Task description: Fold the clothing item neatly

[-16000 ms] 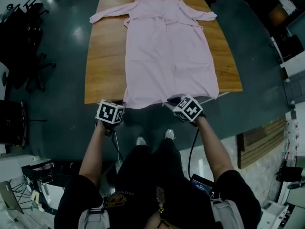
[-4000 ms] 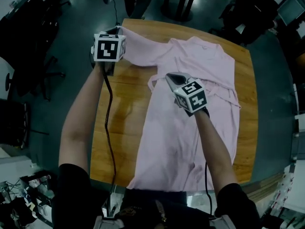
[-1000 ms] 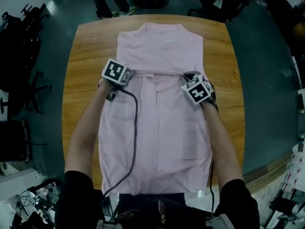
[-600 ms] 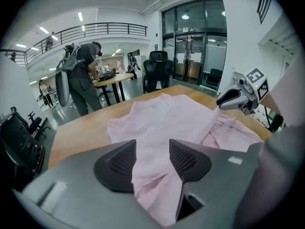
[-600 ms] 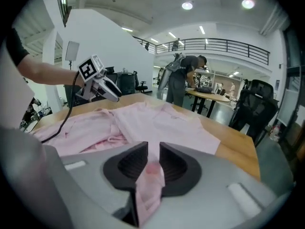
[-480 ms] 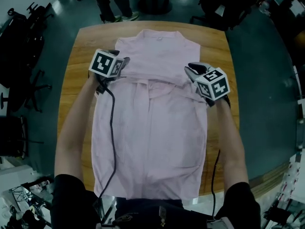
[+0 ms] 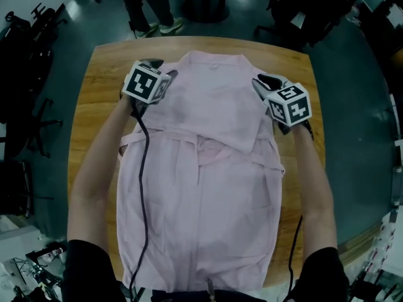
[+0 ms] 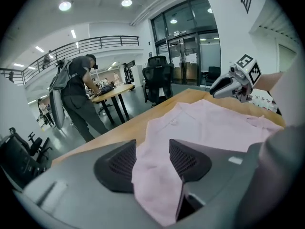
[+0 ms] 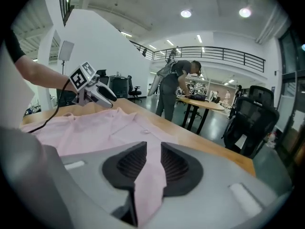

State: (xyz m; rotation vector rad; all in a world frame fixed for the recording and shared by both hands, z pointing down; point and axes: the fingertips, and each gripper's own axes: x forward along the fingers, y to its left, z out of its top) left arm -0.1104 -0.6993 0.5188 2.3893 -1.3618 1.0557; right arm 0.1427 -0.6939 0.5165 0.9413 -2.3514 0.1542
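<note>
Looking down, head view: pink robe [image 7: 208,194] lies lengthwise down the middle of the wooden table [image 7: 94,106], with the collar near the far edge and the hem at the near edge.
Robe top: the shoulder part sits as a loose upper layer, and its lower edge slants across the chest.
Left gripper [image 7: 162,68]: up by the robe's left shoulder, toward the table's far-left corner. Its black cable trails back over the cloth.
Right gripper [image 7: 263,82]: at the robe's right shoulder, toward the far-right corner.
Past the far edge: a person [image 7: 148,8] stands on the dark floor; only legs and shoes show.
Left gripper view, jaws: the left gripper [image 8: 152,163] is clamped on a thick bunch of the pink robe [image 8: 214,123]. The pads stand fairly wide and the cloth fills the gap between them.
Left gripper view, beyond: the robe's collar faces the far edge of the wooden table [image 8: 119,130], and the right gripper [image 8: 233,82] hangs over the cloth's other side. A person [image 8: 78,94] bends at another desk, with an office chair [image 8: 157,82] beside it.
Right gripper view, jaws: the right gripper [image 9: 152,163] has just been easing wider, pretty sure. A narrow strip of the pink robe [image 9: 95,128] runs between the pads and touches both, so it's gripped.
Right gripper view, beyond: the left gripper [image 9: 95,92] is above the far shoulder, and bare wooden table [image 9: 209,144] runs along the robe's side. The person [image 9: 174,87] and an office chair [image 9: 250,123] are behind.
</note>
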